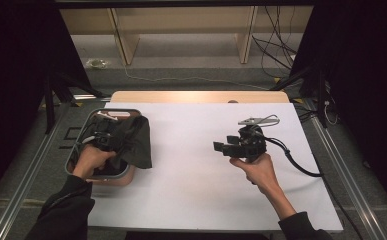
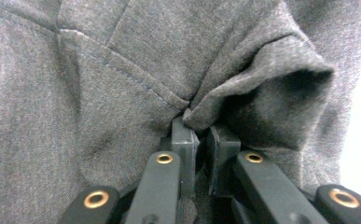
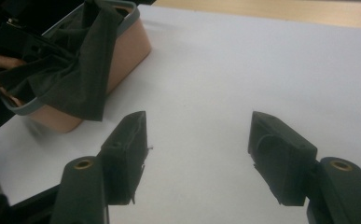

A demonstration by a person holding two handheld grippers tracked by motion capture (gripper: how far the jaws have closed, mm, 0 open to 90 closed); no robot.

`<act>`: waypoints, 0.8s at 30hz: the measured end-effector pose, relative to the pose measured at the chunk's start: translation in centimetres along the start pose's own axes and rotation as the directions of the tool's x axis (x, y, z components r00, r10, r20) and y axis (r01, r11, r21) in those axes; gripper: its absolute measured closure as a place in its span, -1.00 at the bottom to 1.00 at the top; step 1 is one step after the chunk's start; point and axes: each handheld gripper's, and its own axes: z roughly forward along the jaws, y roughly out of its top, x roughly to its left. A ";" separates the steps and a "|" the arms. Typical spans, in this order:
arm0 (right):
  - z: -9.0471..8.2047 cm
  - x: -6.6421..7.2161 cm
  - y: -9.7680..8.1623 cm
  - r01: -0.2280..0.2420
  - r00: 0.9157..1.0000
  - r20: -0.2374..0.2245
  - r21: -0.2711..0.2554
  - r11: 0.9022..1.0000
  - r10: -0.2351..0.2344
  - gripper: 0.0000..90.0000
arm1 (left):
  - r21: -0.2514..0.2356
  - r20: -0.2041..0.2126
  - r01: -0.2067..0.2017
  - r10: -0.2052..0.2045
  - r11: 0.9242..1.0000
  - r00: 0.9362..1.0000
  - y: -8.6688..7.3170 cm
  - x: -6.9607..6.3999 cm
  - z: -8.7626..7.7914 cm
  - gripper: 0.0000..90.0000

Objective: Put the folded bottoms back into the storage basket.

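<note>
At the left of the tabletop [image 1: 196, 165] stands a basket [image 1: 83, 131] with a grey rim and pinkish walls. A dark grey cloth [image 1: 133, 140] lies in it and hangs over its right wall. The left gripper [image 2: 199, 144] sits inside the basket, its fingers [image 2: 183, 140] pinched shut on a fold of the cloth. To the right, well apart from the basket, the right gripper [image 3: 197, 140] hovers over bare white tabletop, its fingers [image 3: 129, 140] spread apart with nothing between them.
</note>
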 end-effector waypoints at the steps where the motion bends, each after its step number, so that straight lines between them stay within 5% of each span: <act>1: -0.1 -0.1 -0.2 0.005 1.000 0.001 -0.004 1.000 -0.005 -0.17 | 0.004 -0.008 -0.004 0.004 1.000 1.000 0.1 -0.1 0.2 0.84; 8: 0.0 -0.1 -1.3 0.015 1.000 0.011 0.011 1.000 -0.015 -0.17 | 0.050 -0.103 -0.034 0.039 0.998 0.994 0.4 -0.4 2.2 0.84; 11: 0.1 0.1 -1.6 0.029 0.999 0.020 0.027 0.999 -0.029 -0.16 | 0.046 -0.090 -0.003 0.007 0.999 0.996 0.4 0.1 3.0 0.84; 18: 0.2 0.1 -2.4 0.041 0.998 0.038 0.051 0.998 -0.043 -0.16 | 0.029 -0.097 0.003 0.000 1.000 0.995 0.3 -0.1 2.2 0.77; 24: -0.2 -0.4 -2.7 0.029 0.999 0.036 0.043 0.999 -0.030 -0.16 | -0.004 -0.080 0.008 -0.008 1.000 0.997 0.4 -0.2 -0.1 0.54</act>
